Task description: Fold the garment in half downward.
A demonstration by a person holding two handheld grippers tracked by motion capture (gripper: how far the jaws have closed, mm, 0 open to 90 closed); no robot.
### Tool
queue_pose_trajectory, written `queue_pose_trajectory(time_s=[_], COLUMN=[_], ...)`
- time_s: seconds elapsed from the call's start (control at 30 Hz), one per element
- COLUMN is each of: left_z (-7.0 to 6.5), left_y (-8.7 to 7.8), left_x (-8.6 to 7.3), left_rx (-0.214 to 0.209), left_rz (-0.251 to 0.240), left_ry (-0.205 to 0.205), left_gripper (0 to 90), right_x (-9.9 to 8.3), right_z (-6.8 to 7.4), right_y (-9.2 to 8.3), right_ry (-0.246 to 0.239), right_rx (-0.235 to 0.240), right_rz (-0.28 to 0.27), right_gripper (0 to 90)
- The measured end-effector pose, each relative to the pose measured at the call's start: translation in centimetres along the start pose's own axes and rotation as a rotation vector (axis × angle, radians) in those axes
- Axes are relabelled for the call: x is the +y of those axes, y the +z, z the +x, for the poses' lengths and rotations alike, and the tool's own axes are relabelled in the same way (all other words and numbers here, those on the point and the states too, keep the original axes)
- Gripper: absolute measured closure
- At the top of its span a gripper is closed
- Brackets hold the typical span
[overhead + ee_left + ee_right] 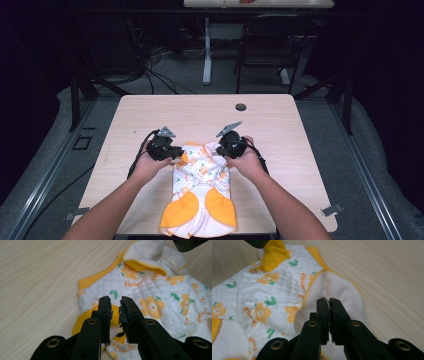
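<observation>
A small quilted white garment with orange flower print and yellow-orange trim (pixel 202 192) lies flat on the pale wooden table (pixel 280 130) in front of me, its two orange rounded patches nearest me and its far end rumpled, white lining turned outward.

You have one baby garment (pixel 202 192), white with orange flowers, lying on one wooden table (pixel 150 117). You hold two grippers: the left gripper (pixel 172 152) and the right gripper (pixel 223 150), one at each side of the garment's far end. Beyond the table stands one black chair (pixel 270 45).
</observation>
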State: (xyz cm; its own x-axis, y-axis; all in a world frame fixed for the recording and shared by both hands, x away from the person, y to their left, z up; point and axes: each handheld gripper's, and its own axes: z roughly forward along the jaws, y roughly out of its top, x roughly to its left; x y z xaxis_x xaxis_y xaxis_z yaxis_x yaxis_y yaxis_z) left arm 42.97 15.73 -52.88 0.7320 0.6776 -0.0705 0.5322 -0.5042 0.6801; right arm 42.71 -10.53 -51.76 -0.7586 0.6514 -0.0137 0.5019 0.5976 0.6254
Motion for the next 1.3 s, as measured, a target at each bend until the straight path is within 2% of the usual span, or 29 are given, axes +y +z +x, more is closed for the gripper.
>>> queue_pose_trajectory(time_s=[0.17, 0.23, 0.37, 0.4, 0.57, 0.7, 0.73, 0.77, 0.8, 0.87, 0.97, 1.0, 1.03, 1.07, 1.13, 1.17, 1.23, 1.3], left_z=[0.7, 1.0, 1.6, 1.7, 2.4, 2.5, 2.5, 2.6, 2.5, 2.5, 2.4, 2.4, 2.5, 2.5, 2.6, 2.5, 2.4, 2.3], left_y=[1.2, 1.7, 2.4, 2.5, 2.9, 3.3, 3.4, 3.5, 3.6, 3.8, 4.1, 4.2, 4.2, 4.3, 4.2, 4.3, 4.3, 4.3], left_x=[0.5, 0.5, 0.3, 0.3, -0.1, -0.4, -0.5, -0.6, -0.7, -0.7, -0.9, -0.9, -1.0, -1.0, -1.1, -1.1, -1.1, -1.1], left_rx=[0.021, 0.030, 0.055, 0.060, 0.084, 0.081, 0.077, 0.074, 0.075, 0.083, 0.094, 0.097, 0.092, 0.091, 0.085, 0.087, 0.090, 0.064], left_rz=[0.001, 0.008, 0.019, 0.018, 0.030, 0.038, 0.041, 0.043, 0.045, 0.048, 0.056, 0.058, 0.062, 0.062, 0.057, 0.057, 0.060, 0.054], left_ry=[-0.039, -0.053, -0.081, -0.086, -0.119, -0.127, -0.128, -0.122, -0.124, -0.122, -0.114, -0.112, -0.117, -0.120, -0.122, -0.120, -0.106, -0.110], left_gripper=[75.1, 72.5, 66.2, 64.1, 60.2, 59.1, 59.1, 59.9, 61.4, 60.9, 58.1, 56.1, 55.2, 55.2, 54.6, 54.6, 55.8, 63.4], right_x=[0.9, 1.0, 0.9, 0.8, 0.6, 0.4, 0.3, 0.2, 0.2, -0.1, -0.3, -0.4, -0.3, -0.3, -0.4, -0.4, -0.6, -0.6], right_z=[-1.0, -1.5, -2.3, -2.7, -3.1, -3.0, -2.8, -2.8, -3.0, -3.0, -3.1, -2.9, -3.0, -3.0, -3.2, -3.2, -3.3, -3.4], right_y=[1.3, 1.8, 2.7, 3.1, 3.8, 4.6, 4.9, 5.1, 5.1, 5.5, 5.5, 5.7, 5.6, 5.6, 5.5, 5.6, 5.6, 5.5], right_ry=[0.022, 0.056, 0.080, 0.106, 0.128, 0.123, 0.144, 0.145, 0.129, 0.145, 0.153, 0.164, 0.144, 0.148, 0.162, 0.182, 0.189, 0.187], right_rx=[-0.032, -0.027, -0.066, -0.069, -0.065, -0.076, -0.078, -0.080, -0.078, -0.078, -0.075, -0.084, -0.081, -0.077, -0.066, -0.059, -0.053, -0.046], right_rz=[0.005, -0.005, 0.006, -0.001, 0.028, 0.059, 0.042, 0.048, 0.081, 0.086, 0.072, 0.048, 0.070, 0.070, 0.077, 0.063, 0.056, 0.060], right_gripper=[82.2, 80.4, 75.2, 72.1, 68.9, 65.2, 64.7, 64.1, 63.4, 62.9, 62.3, 62.5, 63.4, 63.9, 63.9, 63.9, 64.7, 65.8])
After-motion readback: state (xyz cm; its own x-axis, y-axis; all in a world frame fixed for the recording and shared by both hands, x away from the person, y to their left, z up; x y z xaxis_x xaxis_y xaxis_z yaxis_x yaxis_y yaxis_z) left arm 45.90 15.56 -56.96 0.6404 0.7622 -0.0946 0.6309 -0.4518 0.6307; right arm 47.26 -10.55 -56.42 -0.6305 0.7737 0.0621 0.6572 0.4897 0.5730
